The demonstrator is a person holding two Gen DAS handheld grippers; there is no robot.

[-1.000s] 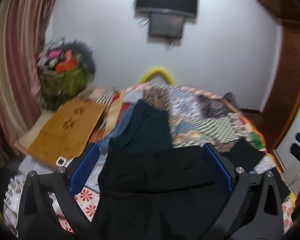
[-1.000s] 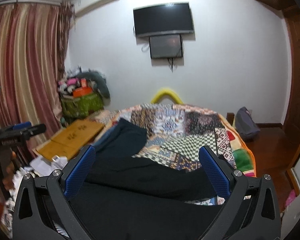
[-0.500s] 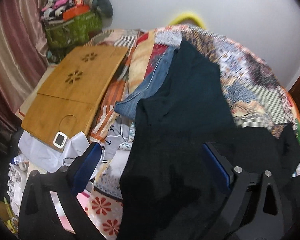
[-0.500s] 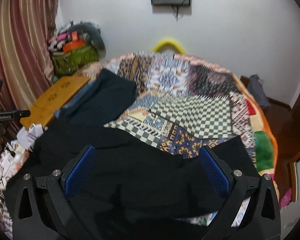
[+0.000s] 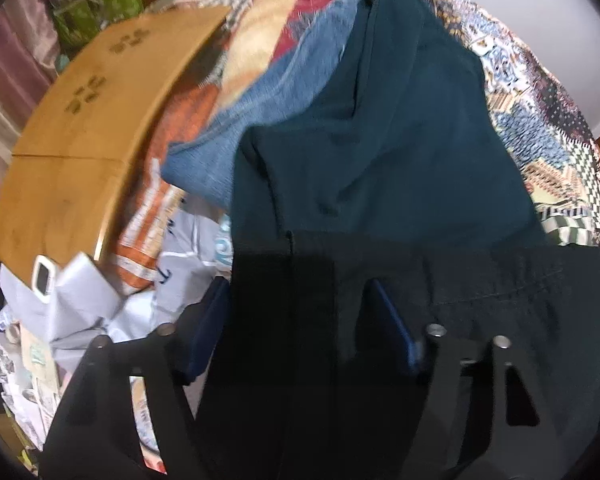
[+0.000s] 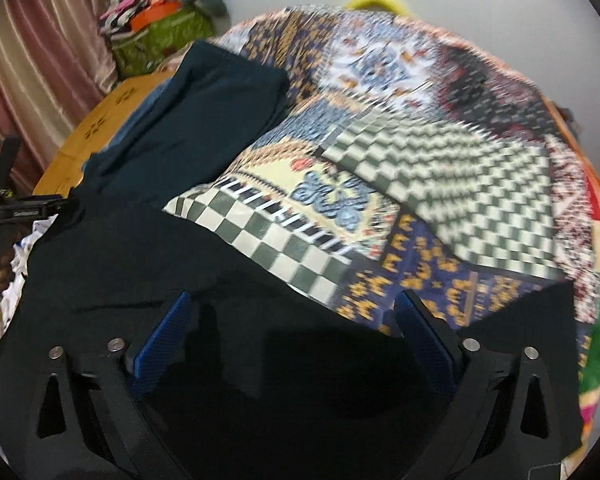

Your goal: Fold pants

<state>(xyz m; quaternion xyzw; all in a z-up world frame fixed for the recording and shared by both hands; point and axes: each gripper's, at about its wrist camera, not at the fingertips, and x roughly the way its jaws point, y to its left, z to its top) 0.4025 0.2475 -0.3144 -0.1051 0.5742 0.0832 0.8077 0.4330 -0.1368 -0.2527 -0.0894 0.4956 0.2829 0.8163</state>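
Black pants (image 6: pixel 148 276) lie spread on the patchwork bedspread (image 6: pixel 440 184) at the near edge of the bed. They also fill the lower part of the left wrist view (image 5: pixel 500 300). My left gripper (image 5: pixel 300 312) is down at the pants' left edge, its blue pads wide apart with black cloth between them. My right gripper (image 6: pixel 292 320) is open just above the black cloth, blue pads on either side. The left gripper also shows from the side at the left of the right wrist view (image 6: pixel 28 208).
A folded dark teal garment (image 5: pixel 380 128) lies on folded blue jeans (image 5: pixel 236 136) beyond the pants. A wooden lap table (image 5: pixel 84 128) with a small white device (image 5: pixel 44 276) sits left. White papers (image 5: pixel 88 308) and a green bag (image 6: pixel 160 36) lie further left.
Both grippers have tilted down and moved closer to the pants. The left gripper's jaws have come closer together around the pants' edge. The wall and TV have left the views.
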